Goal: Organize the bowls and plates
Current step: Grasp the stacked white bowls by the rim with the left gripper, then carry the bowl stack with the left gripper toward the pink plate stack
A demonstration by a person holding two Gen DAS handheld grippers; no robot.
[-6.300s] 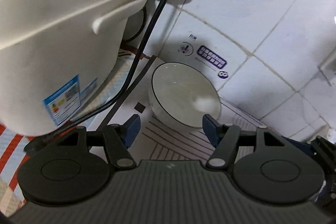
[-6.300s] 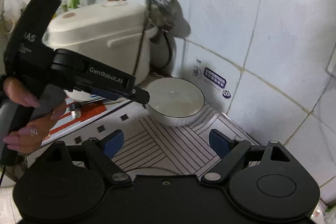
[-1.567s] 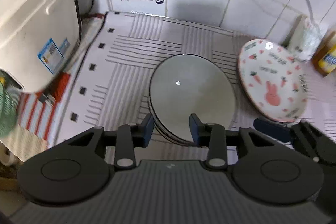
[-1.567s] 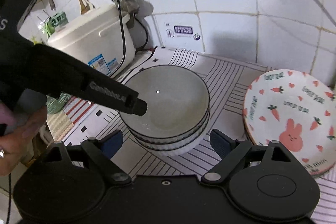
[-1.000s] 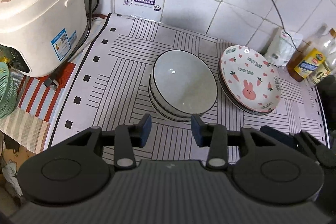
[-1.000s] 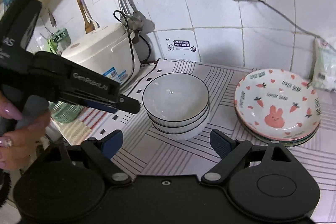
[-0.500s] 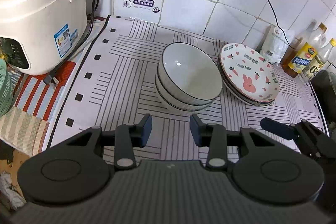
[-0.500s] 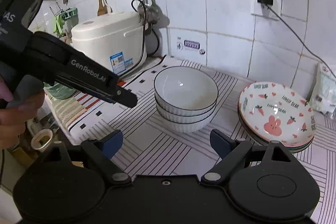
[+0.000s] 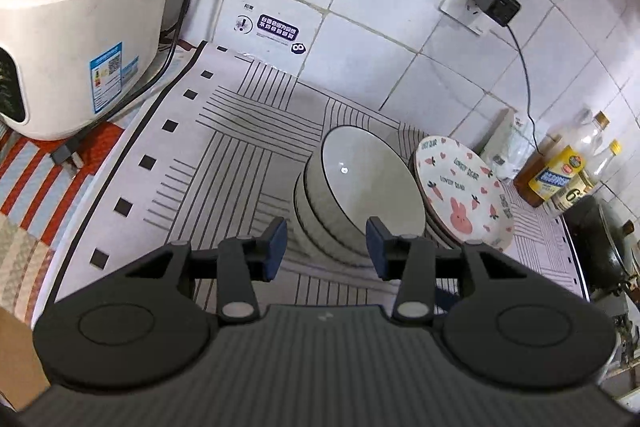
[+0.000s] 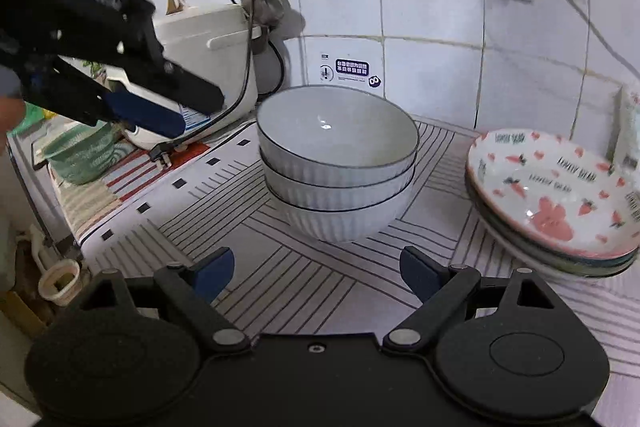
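Observation:
A stack of three white ribbed bowls with dark rims (image 10: pixel 338 163) stands on the striped mat (image 10: pixel 304 283); the stack also shows in the left wrist view (image 9: pixel 360 199). Right of it lies a stack of plates topped by a pink rabbit plate (image 10: pixel 556 195), also seen in the left wrist view (image 9: pixel 464 195). My left gripper (image 9: pixel 326 247) is open and empty, held above and just short of the bowls. It shows in the right wrist view (image 10: pixel 152 107) at the upper left. My right gripper (image 10: pixel 316 271) is open and empty, in front of the bowls.
A white rice cooker (image 9: pixel 72 15) with a black cord stands at the back left. Oil bottles (image 9: pixel 560 171) and a dark pan (image 9: pixel 600 239) stand at the far right. A plug sits in a wall socket (image 9: pixel 492 3). A green basket (image 10: pixel 80 155) sits left.
Both grippers have drawn back and up from the bowl stack, then dropped lower toward it again. The left gripper's jaws, half shut a second ago, stand a little wider now.

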